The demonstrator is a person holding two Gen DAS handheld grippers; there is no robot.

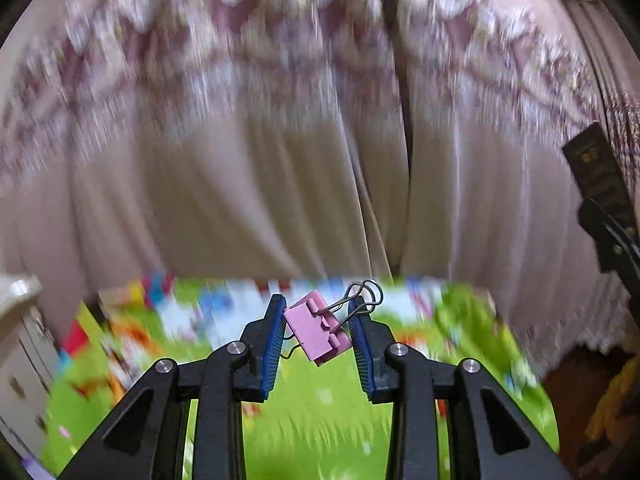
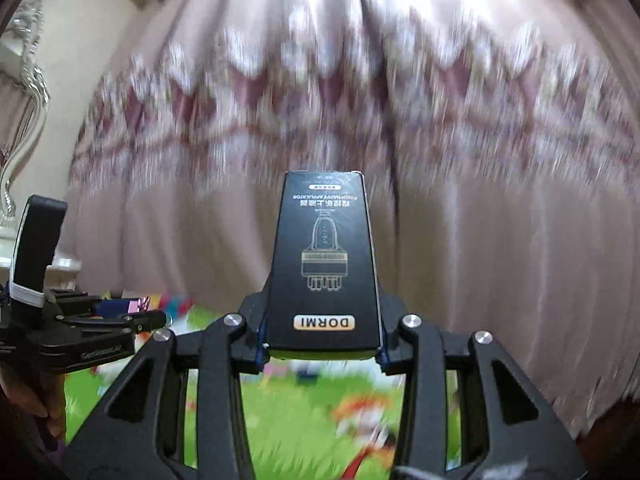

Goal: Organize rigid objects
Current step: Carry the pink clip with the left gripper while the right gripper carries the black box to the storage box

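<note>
A pink binder clip (image 1: 316, 332) with wire handles sits tilted between the blue pads of my left gripper (image 1: 318, 304), which is shut on it and held above the mat. In the right wrist view that left gripper (image 2: 148, 316) shows at the left edge with the clip (image 2: 134, 305) at its tip. My right gripper (image 2: 323, 320) is shut on a tall black "DORMI" box (image 2: 324, 256), which stands up out of the jaws and hides the fingertips. The same box (image 1: 596, 176) appears at the right edge of the left wrist view.
A colourful green play mat (image 1: 320, 400) lies below both grippers. Pale patterned curtains (image 1: 280, 160) fill the background. A white cabinet (image 1: 20, 320) stands at the left, and an ornate silver frame (image 2: 24, 80) stands by the wall. A hand (image 2: 44, 400) holds the left gripper.
</note>
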